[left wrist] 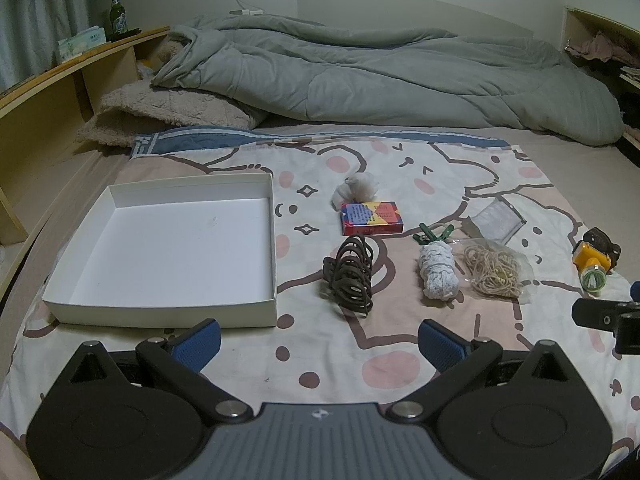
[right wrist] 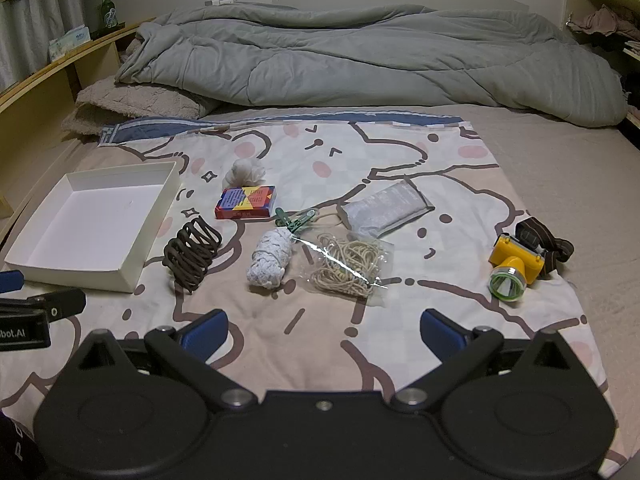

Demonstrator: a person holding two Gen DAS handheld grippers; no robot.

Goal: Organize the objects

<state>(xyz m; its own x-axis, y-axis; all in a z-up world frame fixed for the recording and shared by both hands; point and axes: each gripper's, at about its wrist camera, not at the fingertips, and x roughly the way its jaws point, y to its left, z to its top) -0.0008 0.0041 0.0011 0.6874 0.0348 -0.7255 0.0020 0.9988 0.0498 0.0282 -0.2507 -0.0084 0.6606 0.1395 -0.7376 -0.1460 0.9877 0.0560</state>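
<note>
An empty white box [left wrist: 168, 256] [right wrist: 92, 224] lies on the cartoon-print cloth at the left. Right of it lie a dark brown coil [left wrist: 351, 276] [right wrist: 192, 254], a red and blue card box [left wrist: 371, 217] [right wrist: 245, 202], a white cloth wad [left wrist: 357, 191] [right wrist: 245, 173], a green clip [left wrist: 434, 234] [right wrist: 294, 218], a white string roll [left wrist: 438, 274] [right wrist: 270, 260], a bag of beige cord [left wrist: 496, 270] [right wrist: 346, 266], a clear packet [left wrist: 494, 220] [right wrist: 384, 208] and a yellow headlamp [left wrist: 594, 264] [right wrist: 520, 262]. My left gripper [left wrist: 318, 342] and right gripper [right wrist: 324, 334] are open, empty, near the front edge.
A grey duvet [left wrist: 380, 76] and a beige blanket [left wrist: 160, 112] lie across the back of the bed. A wooden shelf [left wrist: 60, 92] with a green bottle [left wrist: 117, 14] runs along the left. The right gripper shows at the right edge of the left wrist view [left wrist: 608, 320].
</note>
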